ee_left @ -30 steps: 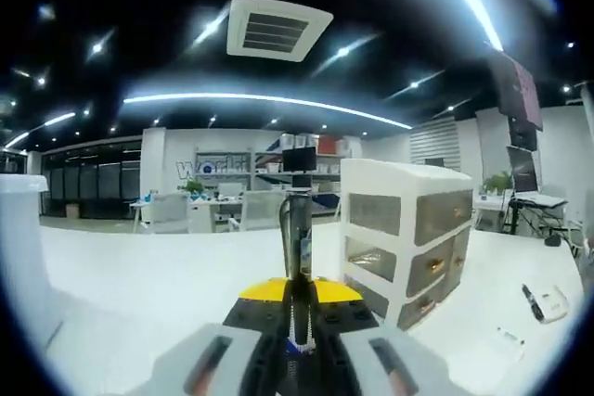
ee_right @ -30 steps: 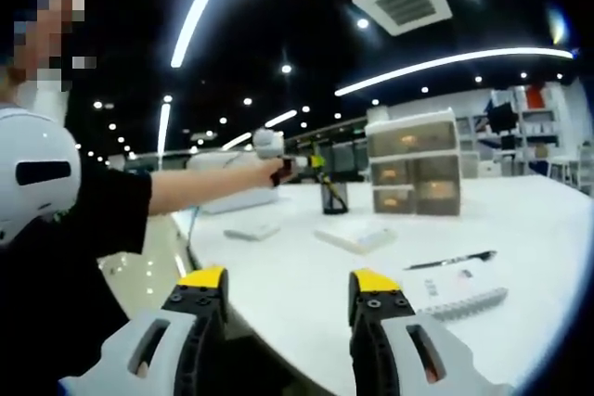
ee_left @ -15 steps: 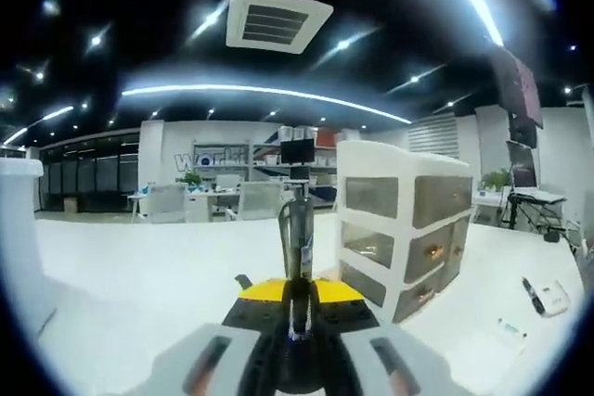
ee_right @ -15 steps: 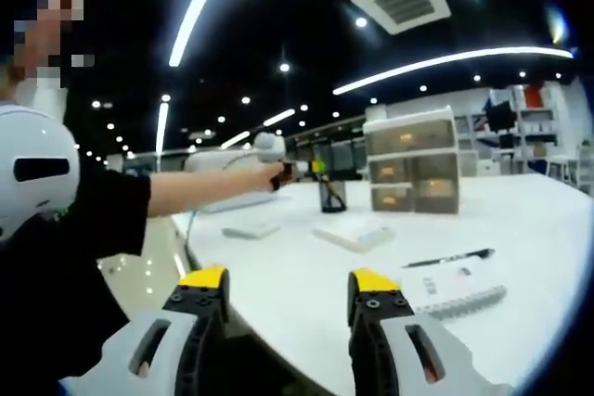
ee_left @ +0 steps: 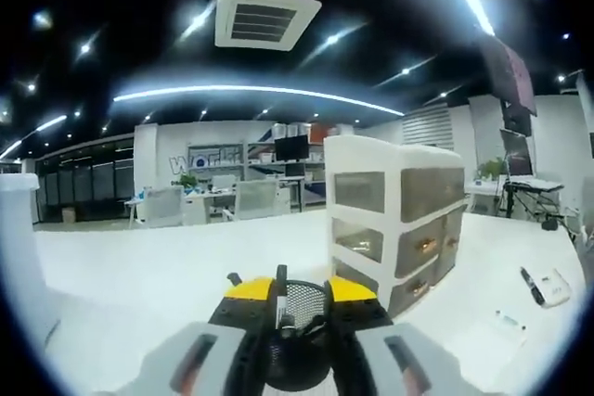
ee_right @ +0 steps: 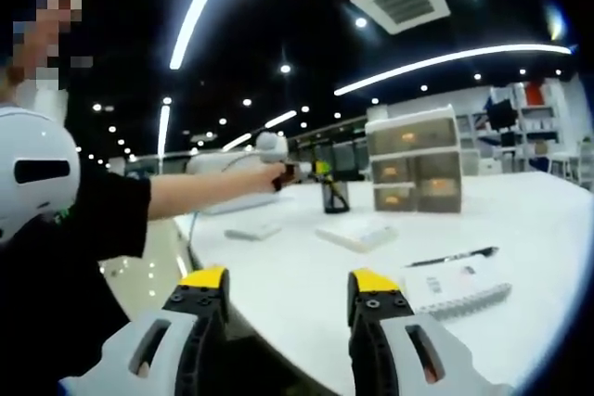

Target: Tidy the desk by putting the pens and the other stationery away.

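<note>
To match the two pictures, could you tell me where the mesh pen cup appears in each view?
Left gripper view: the pen cup sits bottom centre, between the left gripper's yellow-tipped jaws.
Right gripper view: the pen cup stands mid-frame on the desk, left of the drawer unit.
Shared landmark: the drawer unit, right of the cup in both.

Back wall (ee_left: 176,150) lettering — blurred, unreadable.

We held our left gripper (ee_left: 304,299) out on an outstretched arm (ee_right: 200,190), jaws parted; our right gripper (ee_right: 288,299) stood with jaws wide apart.
</note>
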Demonstrator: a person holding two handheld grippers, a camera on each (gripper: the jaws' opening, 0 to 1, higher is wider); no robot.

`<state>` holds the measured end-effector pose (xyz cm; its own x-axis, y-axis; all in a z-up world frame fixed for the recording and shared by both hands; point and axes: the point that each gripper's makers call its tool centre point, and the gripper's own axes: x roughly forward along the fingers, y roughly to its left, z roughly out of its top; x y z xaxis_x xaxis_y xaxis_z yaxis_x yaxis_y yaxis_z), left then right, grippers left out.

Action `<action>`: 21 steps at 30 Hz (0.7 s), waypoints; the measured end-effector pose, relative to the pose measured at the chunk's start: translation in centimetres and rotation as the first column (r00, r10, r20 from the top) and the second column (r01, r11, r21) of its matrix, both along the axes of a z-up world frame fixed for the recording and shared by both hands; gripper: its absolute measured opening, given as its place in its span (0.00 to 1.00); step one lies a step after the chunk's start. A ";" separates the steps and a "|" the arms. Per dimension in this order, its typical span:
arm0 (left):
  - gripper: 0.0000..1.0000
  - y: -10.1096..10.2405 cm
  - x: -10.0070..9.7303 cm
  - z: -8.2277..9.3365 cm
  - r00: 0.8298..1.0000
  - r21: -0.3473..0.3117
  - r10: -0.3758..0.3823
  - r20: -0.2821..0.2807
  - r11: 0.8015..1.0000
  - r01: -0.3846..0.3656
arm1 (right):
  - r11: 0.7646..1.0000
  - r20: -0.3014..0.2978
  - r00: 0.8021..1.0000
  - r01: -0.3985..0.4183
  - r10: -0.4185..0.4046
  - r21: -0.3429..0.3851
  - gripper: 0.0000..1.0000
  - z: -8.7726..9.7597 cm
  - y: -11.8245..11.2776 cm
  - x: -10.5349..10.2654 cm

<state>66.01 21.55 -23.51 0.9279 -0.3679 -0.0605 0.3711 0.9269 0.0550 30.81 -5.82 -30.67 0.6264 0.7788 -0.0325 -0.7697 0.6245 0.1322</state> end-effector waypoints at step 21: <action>0.34 0.1 -6.3 1.6 0.996 -0.031 -0.069 0.063 0.997 0.071 | 1.000 0.017 1.000 -0.015 0.015 -0.006 0.48 0.6 0.8 -0.4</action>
